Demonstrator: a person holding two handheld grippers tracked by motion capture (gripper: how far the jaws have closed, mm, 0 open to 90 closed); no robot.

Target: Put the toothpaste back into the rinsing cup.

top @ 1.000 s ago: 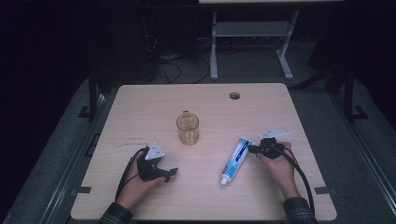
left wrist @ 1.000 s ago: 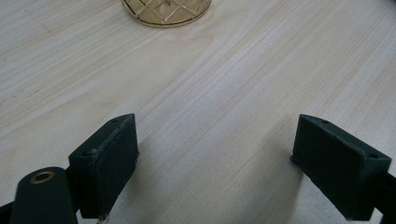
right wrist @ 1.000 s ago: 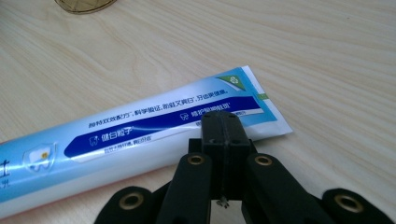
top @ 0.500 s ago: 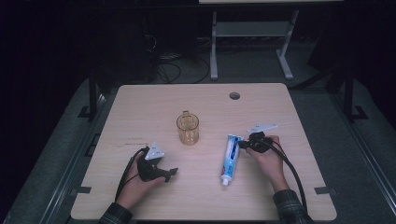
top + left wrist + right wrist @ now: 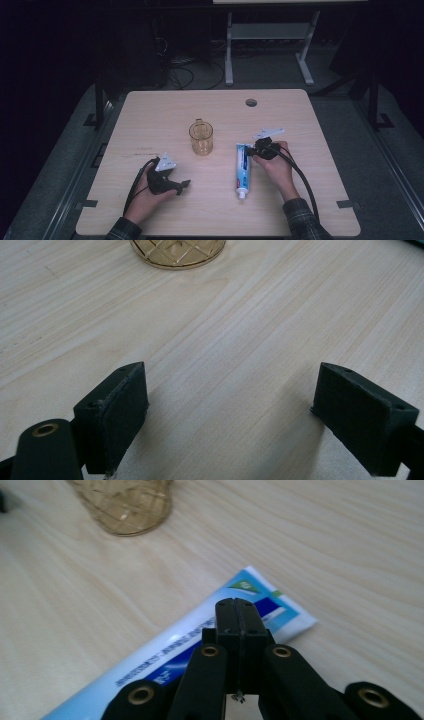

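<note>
A blue and white toothpaste tube [image 5: 243, 167] lies on the table with its cap toward the person. My right gripper [image 5: 251, 150] rests at the tube's far, crimped end. In the right gripper view [image 5: 236, 611] its jaws are pressed together with nothing between them, over the toothpaste tube [image 5: 170, 642]. A ribbed amber glass cup [image 5: 201, 138] stands upright at the table's middle. My left gripper [image 5: 183, 185] lies near the front left and points right. Its jaws [image 5: 230, 410] stand wide apart over bare wood, with the cup's base [image 5: 177, 249] ahead of them.
The light wooden table [image 5: 300, 115] has a round cable hole [image 5: 251, 102] at the far side. The amber cup [image 5: 125, 502] stands left of and beyond the right jaws. A dark floor with cables and a metal stand lies beyond the table.
My right gripper has moved left toward the cup, staying at the tube's far end. That end has swung left with it, so the tube lies straighter. The left gripper has not moved.
</note>
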